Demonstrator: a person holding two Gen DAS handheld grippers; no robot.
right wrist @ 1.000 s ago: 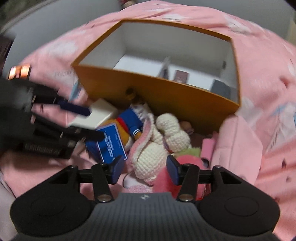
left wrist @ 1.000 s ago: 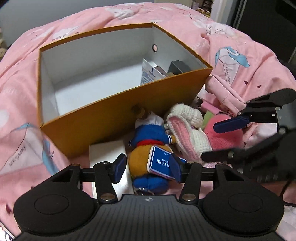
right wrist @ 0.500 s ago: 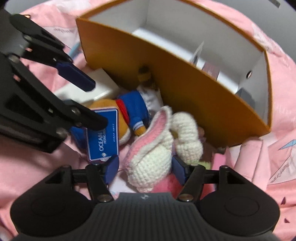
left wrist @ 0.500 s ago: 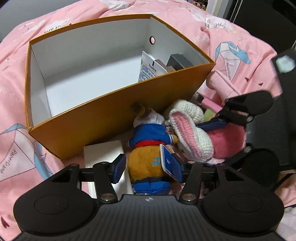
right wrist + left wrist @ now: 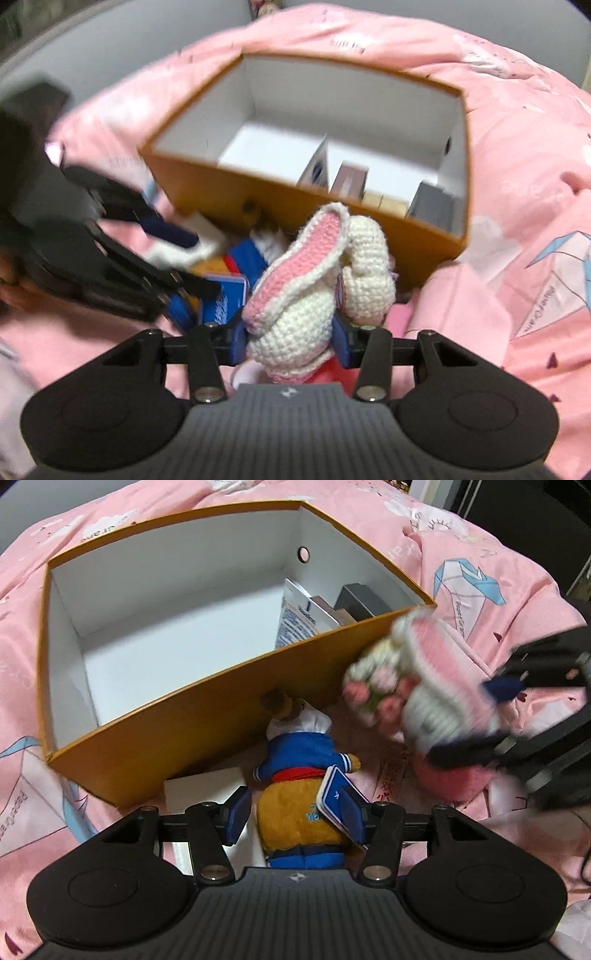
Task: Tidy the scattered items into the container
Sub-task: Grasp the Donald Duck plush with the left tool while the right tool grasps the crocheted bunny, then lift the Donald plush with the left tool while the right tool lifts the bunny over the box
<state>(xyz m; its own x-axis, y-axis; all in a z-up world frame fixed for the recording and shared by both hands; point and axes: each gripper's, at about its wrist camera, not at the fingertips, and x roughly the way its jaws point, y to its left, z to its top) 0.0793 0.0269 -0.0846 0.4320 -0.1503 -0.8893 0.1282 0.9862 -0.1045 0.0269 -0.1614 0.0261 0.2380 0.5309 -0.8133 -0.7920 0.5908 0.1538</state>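
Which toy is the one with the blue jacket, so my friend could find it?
Find the big orange cardboard box on the pink bedspread. Right in front of its near wall lies a golden-brown plush doll with a blue jacket, red scarf and blue card tag. Its neighbour, a cream and pink crocheted bunny, is knitted and has long ears.

Motion blur smears the crocheted rabbit (image 5: 424, 686) and the right gripper (image 5: 476, 723) in the left wrist view. The box's orange front wall (image 5: 207, 738) hides the plush doll's head (image 5: 280, 705). Packages inside the box (image 5: 347, 182) are too blurred to read.
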